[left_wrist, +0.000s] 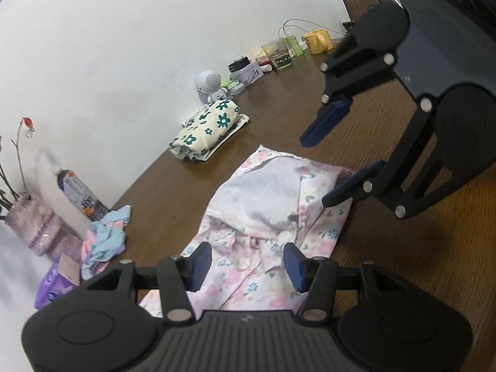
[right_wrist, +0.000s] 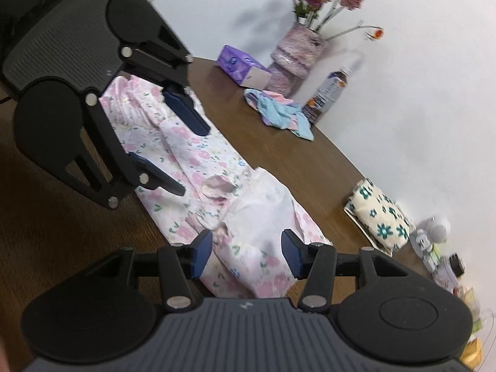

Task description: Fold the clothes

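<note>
We hold both grippers over a pink floral garment (left_wrist: 272, 217) that lies partly folded on the brown wooden table (left_wrist: 310, 93), its pale lining turned up across the middle. Our left gripper (left_wrist: 248, 266) hangs above one end of the cloth with its blue pads apart and nothing between them; our right gripper (right_wrist: 246, 255) does the same at the other end, fingers spread and empty, the fabric lying flat beneath. From each wrist view we see the other tool angled down toward the garment, which suggests to us that we have let go of a fold and are placing ourselves for the next one. The garment sits near the table's front edge, we judge, so that both hands can reach its ends at once. Farther back, close to the white wall (left_wrist: 124, 46), a cream cloth with green flowers (left_wrist: 207, 130) rests in a neat folded stack, seemingly finished and set out of the way, while a crumpled blue and pink piece (left_wrist: 107, 235) waits beside a drinks bottle (left_wrist: 80, 195). Along the wall stand a purple vase of flowers (right_wrist: 297, 49), a purple tissue box (right_wrist: 238, 63), a small white figure (left_wrist: 210, 86), a yellow mug (left_wrist: 317, 41) and some jars. The wood grain is dark and glossy, the light soft and even.
</note>
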Action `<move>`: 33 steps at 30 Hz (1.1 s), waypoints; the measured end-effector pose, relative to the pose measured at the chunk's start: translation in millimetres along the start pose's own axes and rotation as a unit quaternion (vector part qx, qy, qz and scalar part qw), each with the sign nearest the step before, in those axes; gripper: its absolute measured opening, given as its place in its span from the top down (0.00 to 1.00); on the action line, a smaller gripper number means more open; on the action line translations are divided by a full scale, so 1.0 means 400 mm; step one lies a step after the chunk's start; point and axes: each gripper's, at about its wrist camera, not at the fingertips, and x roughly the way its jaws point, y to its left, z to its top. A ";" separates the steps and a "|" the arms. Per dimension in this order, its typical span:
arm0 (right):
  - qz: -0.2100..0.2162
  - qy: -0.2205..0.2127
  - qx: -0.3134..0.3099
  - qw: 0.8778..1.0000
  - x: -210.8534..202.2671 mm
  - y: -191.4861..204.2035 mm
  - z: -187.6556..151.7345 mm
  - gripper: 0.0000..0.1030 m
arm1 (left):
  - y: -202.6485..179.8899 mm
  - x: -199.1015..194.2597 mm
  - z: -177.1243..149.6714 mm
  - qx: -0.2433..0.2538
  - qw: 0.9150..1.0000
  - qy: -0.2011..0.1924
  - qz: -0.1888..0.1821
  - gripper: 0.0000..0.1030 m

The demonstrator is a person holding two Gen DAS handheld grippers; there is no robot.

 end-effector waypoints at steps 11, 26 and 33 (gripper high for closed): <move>-0.008 0.015 0.026 1.000 0.024 -0.025 -0.058 0.53 | -0.017 0.083 0.031 0.004 1.000 0.012 -0.028 0.54; 0.004 0.009 0.044 0.999 0.050 -0.032 -0.089 0.53 | -0.015 0.099 0.059 -0.002 1.000 0.016 -0.022 0.64; 0.004 -0.006 0.070 0.998 0.044 -0.040 -0.096 0.53 | -0.036 0.113 0.051 0.009 0.999 0.033 -0.017 0.96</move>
